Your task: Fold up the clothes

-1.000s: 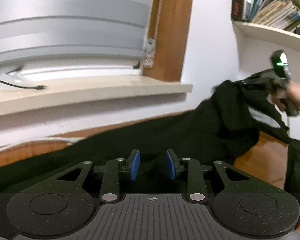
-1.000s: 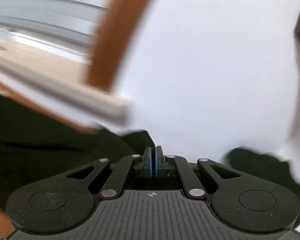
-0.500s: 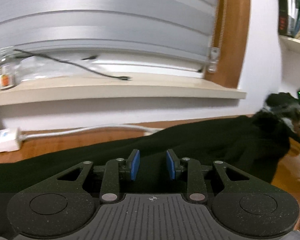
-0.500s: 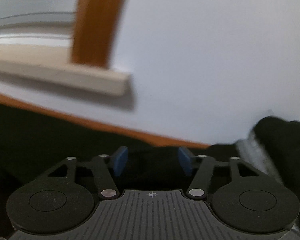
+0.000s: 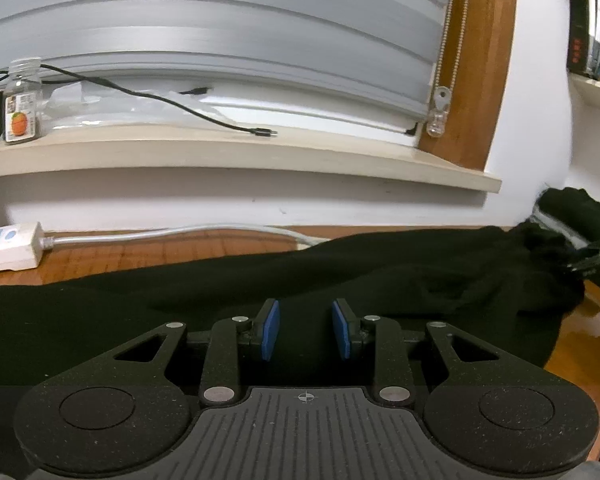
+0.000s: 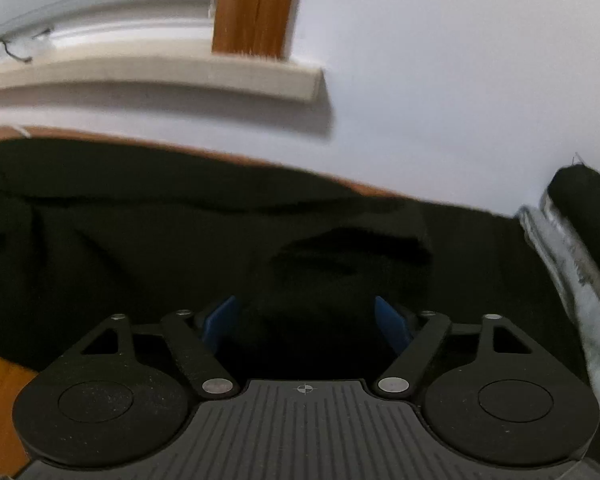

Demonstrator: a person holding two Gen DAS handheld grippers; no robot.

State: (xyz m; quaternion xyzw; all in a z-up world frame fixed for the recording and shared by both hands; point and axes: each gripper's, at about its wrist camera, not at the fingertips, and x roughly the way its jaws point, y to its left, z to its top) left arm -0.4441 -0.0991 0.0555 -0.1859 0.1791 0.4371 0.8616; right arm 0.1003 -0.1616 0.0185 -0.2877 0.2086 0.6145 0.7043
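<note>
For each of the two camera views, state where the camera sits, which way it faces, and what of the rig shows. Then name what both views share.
Left wrist: on the left gripper, looking across the black garment toward the windowsill; only its own open fingers show.
Right wrist: on the right gripper, angled down at bunched black garment; its own fingers show, jaws apart.
Shared: garment, windowsill, wooden table.

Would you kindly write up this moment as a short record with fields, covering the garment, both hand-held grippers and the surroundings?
garment: black garment spread across the wooden table
left hand-held gripper: jaws apart over the black fabric, pads not pressing on it
right hand-held gripper: jaws apart and just been closing, a bunched fold of the garment between them, pads not yet pressing
windowsill: clear bottle and a loose black cable
table, far left: white power strip
far right: folded dark clothes by the wall
</note>
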